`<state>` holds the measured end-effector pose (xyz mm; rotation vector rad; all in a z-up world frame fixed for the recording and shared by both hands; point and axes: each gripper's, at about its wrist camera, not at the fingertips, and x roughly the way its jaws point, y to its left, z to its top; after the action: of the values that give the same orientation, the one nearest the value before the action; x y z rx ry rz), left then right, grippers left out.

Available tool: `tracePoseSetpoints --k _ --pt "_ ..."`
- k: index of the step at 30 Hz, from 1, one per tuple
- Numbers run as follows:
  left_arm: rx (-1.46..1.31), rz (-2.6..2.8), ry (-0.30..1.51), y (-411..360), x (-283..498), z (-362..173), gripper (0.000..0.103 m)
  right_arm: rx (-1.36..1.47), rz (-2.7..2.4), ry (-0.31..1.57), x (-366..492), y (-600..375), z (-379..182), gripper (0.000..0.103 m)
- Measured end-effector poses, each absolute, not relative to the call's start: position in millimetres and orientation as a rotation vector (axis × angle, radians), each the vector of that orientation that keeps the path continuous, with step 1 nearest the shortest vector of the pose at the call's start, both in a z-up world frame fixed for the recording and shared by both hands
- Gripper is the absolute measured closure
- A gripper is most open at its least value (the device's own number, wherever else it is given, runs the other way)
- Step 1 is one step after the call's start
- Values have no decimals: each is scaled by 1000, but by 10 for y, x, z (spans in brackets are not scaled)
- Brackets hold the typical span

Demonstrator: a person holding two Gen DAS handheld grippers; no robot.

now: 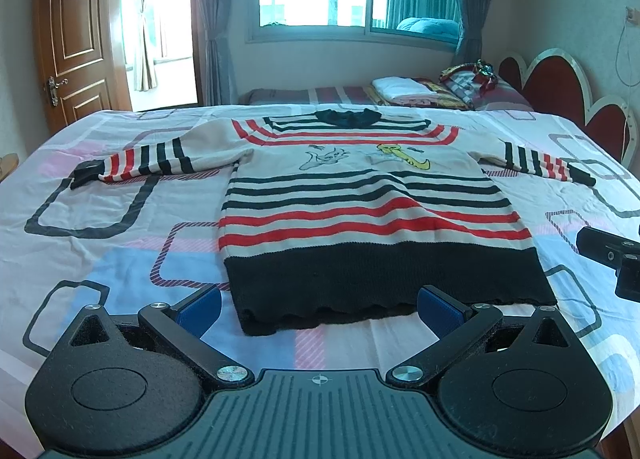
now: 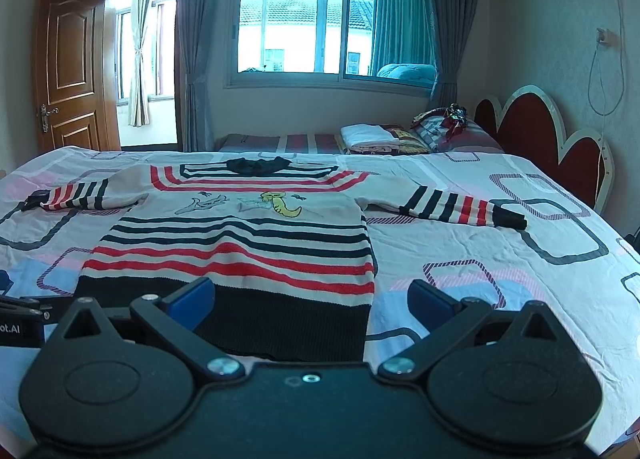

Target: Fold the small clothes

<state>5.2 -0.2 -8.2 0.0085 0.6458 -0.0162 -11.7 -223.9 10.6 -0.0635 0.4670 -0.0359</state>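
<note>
**Striped sweater laid flat on the bed**

A small knitted cream sweater with red and black stripes (image 1: 360, 195) lies face up and spread flat on the bed's white sheet printed with rounded rectangles (image 1: 120, 219). Both sleeves stretch straight out to the sides. It has a dark collar at the far end, a broad black ribbed hem at the near end, and cartoon figures across the chest.

The left gripper (image 1: 319, 309) hovers just before the hem, its blue-padded fingers spread wide and empty. The right gripper (image 2: 310, 299) hangs over the hem's right corner, fingers likewise spread, holding nothing.
</note>
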Motion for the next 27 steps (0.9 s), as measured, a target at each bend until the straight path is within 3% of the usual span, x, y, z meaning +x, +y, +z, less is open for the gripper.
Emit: tracePoseSetpoints --k 27 --pt "3 -4 649 -4 49 -75 0 -65 -31 462 -119 -2211 100 1"
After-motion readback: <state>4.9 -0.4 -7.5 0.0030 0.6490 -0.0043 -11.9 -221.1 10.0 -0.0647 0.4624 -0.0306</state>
